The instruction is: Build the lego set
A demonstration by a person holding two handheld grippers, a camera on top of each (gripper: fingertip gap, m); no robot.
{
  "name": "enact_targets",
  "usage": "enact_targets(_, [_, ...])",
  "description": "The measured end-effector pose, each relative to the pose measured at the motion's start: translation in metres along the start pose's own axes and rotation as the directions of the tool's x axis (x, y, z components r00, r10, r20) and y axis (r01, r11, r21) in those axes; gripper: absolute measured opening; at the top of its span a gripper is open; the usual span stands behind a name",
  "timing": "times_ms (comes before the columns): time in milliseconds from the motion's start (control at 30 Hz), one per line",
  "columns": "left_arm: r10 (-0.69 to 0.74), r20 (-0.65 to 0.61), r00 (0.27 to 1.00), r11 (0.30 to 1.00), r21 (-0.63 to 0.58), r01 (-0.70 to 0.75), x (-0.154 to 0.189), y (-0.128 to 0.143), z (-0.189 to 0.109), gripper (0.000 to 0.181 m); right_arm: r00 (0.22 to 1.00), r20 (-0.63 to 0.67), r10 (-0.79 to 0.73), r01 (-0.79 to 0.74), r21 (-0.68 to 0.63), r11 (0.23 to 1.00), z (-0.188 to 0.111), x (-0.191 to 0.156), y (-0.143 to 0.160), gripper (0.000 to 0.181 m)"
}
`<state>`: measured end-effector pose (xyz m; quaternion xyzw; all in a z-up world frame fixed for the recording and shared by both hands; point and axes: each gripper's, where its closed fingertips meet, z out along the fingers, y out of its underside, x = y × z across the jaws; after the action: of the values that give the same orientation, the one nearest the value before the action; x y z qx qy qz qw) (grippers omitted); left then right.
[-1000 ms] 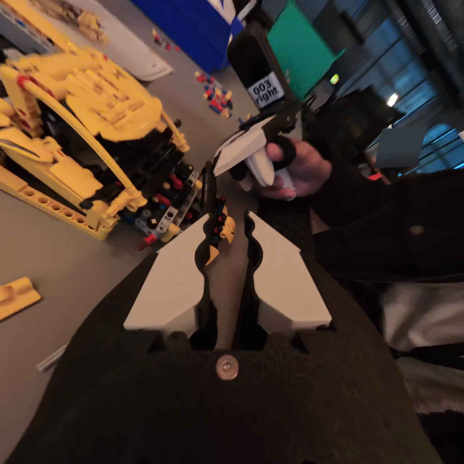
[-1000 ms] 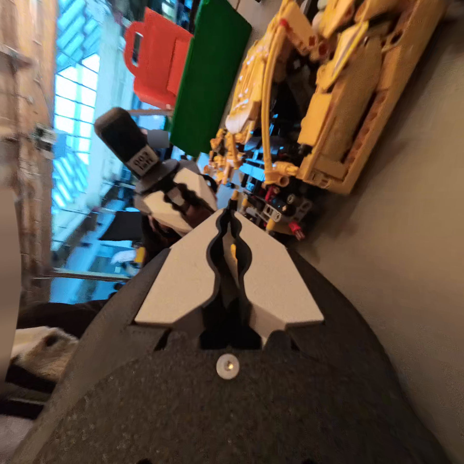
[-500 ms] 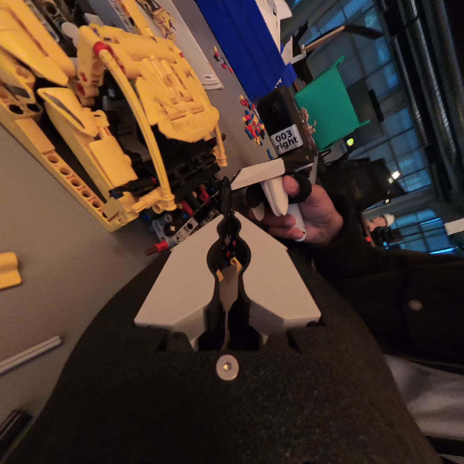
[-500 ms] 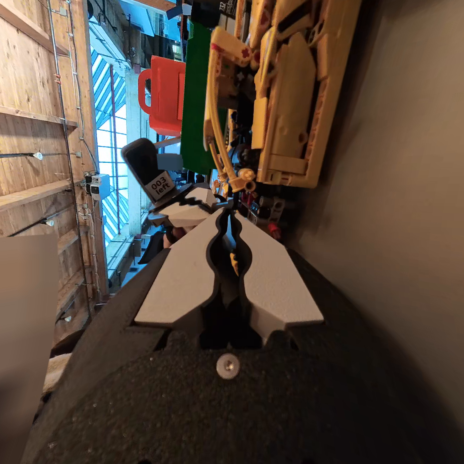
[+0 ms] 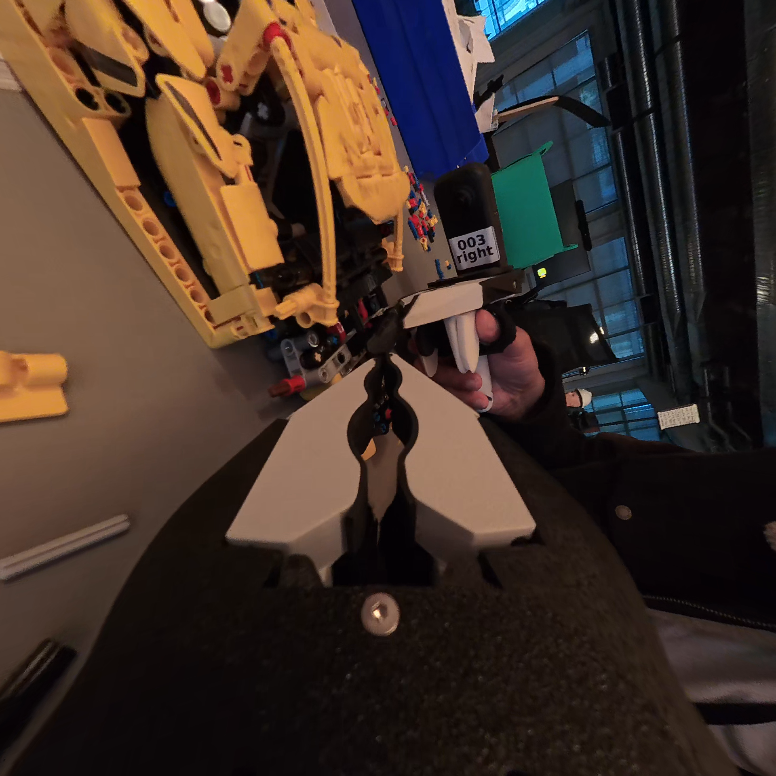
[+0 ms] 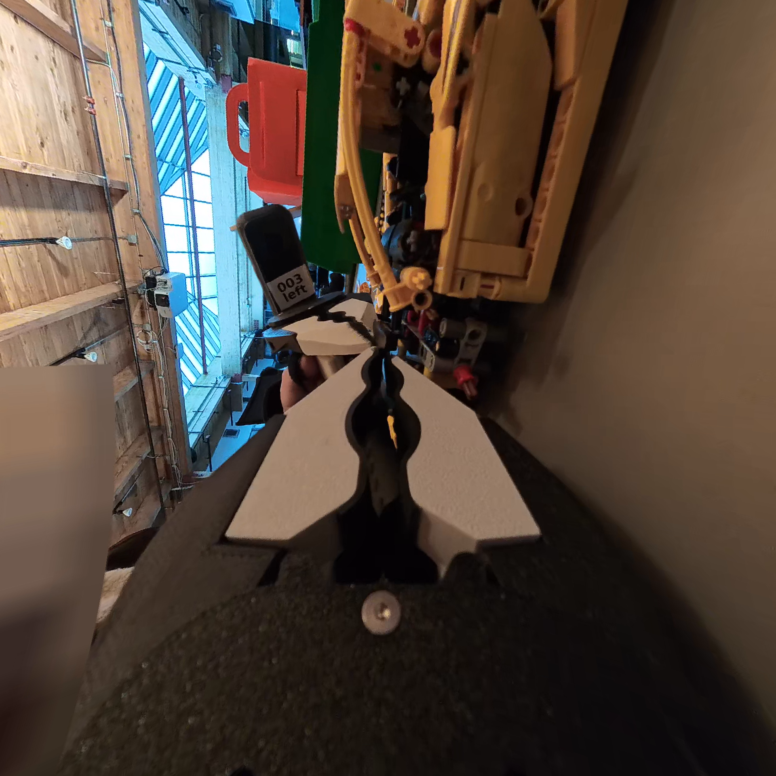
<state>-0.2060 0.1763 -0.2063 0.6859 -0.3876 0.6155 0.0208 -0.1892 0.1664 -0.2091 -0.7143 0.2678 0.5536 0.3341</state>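
On the grey table (image 5: 105,294), both grippers are pinching one thin black piece (image 5: 384,336): left gripper (image 5: 384,369) meeting right gripper (image 5: 399,313) at one o'clock, yellow model (image 5: 235,168) at eleven.

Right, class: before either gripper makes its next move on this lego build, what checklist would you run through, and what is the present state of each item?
1. Left gripper shut on the black piece: ok.
2. Right gripper shut on the same piece: ok.
3. Piece lined up with its socket on the yellow model: cannot tell, the spot is dark and cluttered.
4. Model lying on the table: ok.
5. Loose yellow part and grey axle apart from both grippers: ok.
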Motion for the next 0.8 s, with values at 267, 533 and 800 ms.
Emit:
enact_targets(267, [-0.026, -0.024, 0.999, 1.0, 0.005, 0.026, -0.001, -0.0036, 0.0007, 0.0, 1.0, 0.004, 0.013, -0.013, 0.007, 1.0, 0.0, 0.0005, -0.0018, 0.0])
enact_targets(533, [-0.043, -0.043, 0.998, 0.999, 0.021, 0.044, -0.0009, -0.0069, -0.0009, 0.0, 0.999, 0.021, 0.037, -0.037, 0.012, 0.999, 0.0003, -0.0011, -0.0032, 0.0])
enact_targets(800, [-0.042, -0.034, 0.999, 0.999, 0.028, 0.043, -0.0028, -0.0081, -0.0028, 0.0, 1.0, 0.014, 0.028, -0.028, 0.006, 1.0, 0.0027, -0.0006, -0.0025, 0.0])
